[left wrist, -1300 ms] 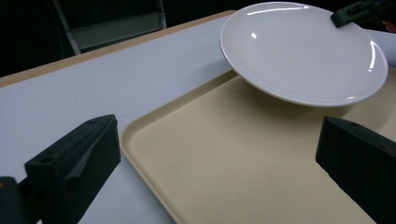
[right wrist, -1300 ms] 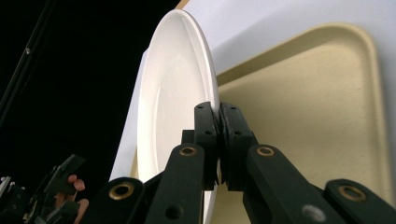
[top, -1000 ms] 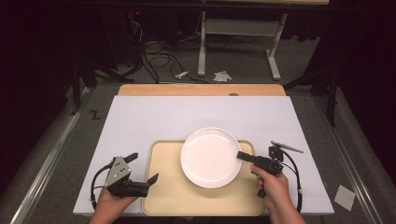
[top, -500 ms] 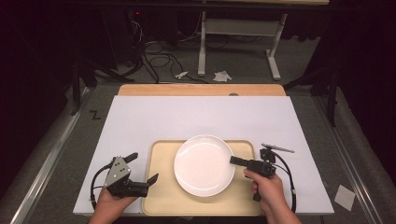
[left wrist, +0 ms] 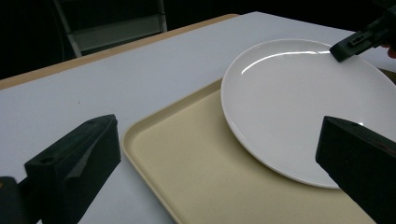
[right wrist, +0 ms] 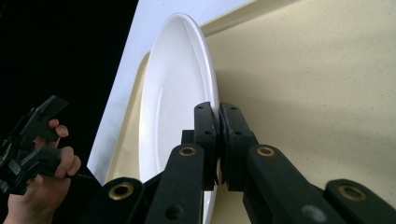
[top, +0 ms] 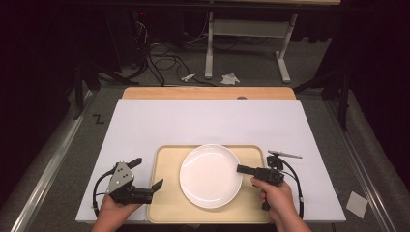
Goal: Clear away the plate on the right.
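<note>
A white plate (top: 210,176) lies over the beige tray (top: 167,198) near the table's front edge. My right gripper (top: 240,168) is shut on the plate's right rim. In the right gripper view its jaws pinch the rim (right wrist: 218,116) of the plate (right wrist: 173,93), with the tray (right wrist: 303,70) behind. I cannot tell whether the plate rests on the tray. My left gripper (top: 146,173) is open at the tray's left edge, holding nothing. In the left gripper view its jaws (left wrist: 218,135) frame the plate (left wrist: 303,102) and tray (left wrist: 196,172), and the right gripper (left wrist: 348,46) shows at the far rim.
A white sheet (top: 208,121) covers the table, with a wooden strip (top: 208,93) along its far edge. Beyond it are floor cables (top: 164,53) and a desk frame (top: 246,34). A paper scrap (top: 358,203) lies on the floor at the right.
The plate, with my right gripper on its rim, has shifted a little to the left and nearer to the person. The left gripper has stayed where it was.
</note>
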A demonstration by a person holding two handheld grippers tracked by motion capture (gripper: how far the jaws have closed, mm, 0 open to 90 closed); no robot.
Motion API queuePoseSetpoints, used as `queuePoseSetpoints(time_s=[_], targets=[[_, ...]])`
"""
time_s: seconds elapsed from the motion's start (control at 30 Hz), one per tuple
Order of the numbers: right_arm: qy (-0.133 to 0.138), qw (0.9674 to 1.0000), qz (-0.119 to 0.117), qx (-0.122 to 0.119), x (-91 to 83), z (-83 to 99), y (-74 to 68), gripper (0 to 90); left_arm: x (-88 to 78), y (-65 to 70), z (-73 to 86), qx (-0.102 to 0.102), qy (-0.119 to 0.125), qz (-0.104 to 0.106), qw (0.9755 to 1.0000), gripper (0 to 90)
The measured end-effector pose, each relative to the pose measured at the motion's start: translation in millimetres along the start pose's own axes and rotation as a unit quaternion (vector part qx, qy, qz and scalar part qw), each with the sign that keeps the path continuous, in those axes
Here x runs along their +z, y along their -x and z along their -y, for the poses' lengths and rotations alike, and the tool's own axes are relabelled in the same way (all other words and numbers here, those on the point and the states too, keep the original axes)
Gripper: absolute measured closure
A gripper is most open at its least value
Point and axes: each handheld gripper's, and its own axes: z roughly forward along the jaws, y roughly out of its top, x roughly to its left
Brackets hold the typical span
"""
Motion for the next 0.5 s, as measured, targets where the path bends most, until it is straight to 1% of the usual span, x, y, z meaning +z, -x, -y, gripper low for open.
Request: queuePoseSetpoints(time_s=[0.17, 0.3, 0.37, 0.47, 0.5], targets=[[-0.011, 0.9999, -0.001, -0.001, 2.2, 0.3, 2.0, 88.7, 0.7, 0.5, 0.2, 0.001, -0.002, 0.001, 1.0000, 0.9], [-0.012, 0.9999, 0.004, -0.005, 2.7, 0.0, 2.2, 88.4, 1.0, 0.3, 0.3, 0.000, -0.003, 0.002, 1.0000, 0.9], [-0.014, 0.9998, 0.009, -0.006, 2.7, -0.1, 3.2, 87.9, 1.3, 0.6, 0.4, 0.000, -0.002, 0.002, 1.0000, 0.9], [-0.018, 0.9995, 0.019, -0.015, 3.2, 0.2, 4.5, 86.9, 1.6, 0.7, 0.5, 0.001, -0.003, 0.002, 1.0000, 0.9], [-0.018, 0.9995, 0.021, -0.015, 3.5, 0.2, 4.6, 86.7, 1.6, 0.7, 0.5, 0.001, -0.003, 0.003, 1.0000, 0.9]])
